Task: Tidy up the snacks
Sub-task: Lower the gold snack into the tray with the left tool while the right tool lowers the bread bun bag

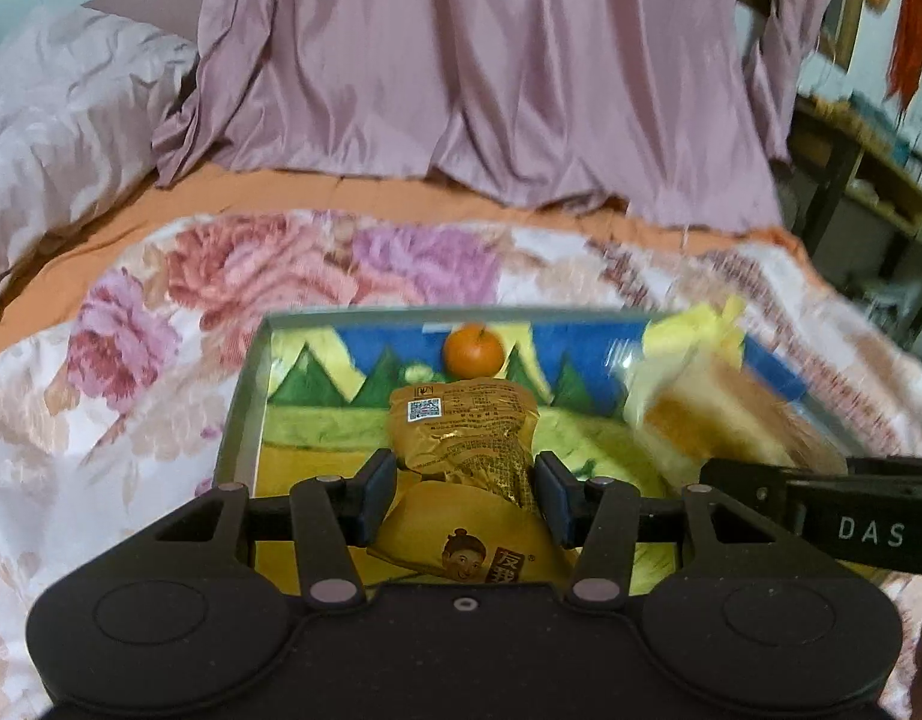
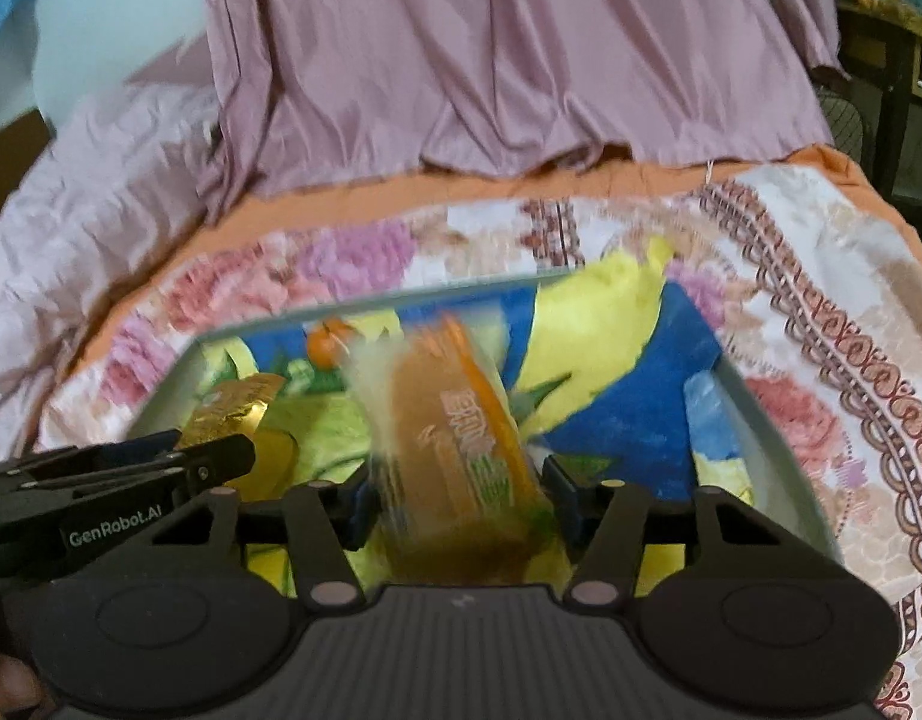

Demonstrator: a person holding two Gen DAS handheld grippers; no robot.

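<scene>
**Both Grippers Loaded Over the Tray**

Left wrist view: the left gripper [image 1: 465, 495] pinched the golden snack pouch [image 1: 463, 438] at its waist, held above the tray [image 1: 239, 420], seemingly so it could go down beside the orange [image 1: 474, 350].

Right wrist view: the right gripper [image 2: 458, 501] clamped the wrapped bread [image 2: 455, 450], blurred, over the tray's middle, likely bound for the open floor.

A home bedroom: floral bedspread [image 1: 131, 360], pillow [image 1: 71, 120], pink curtain [image 1: 461, 60].
</scene>
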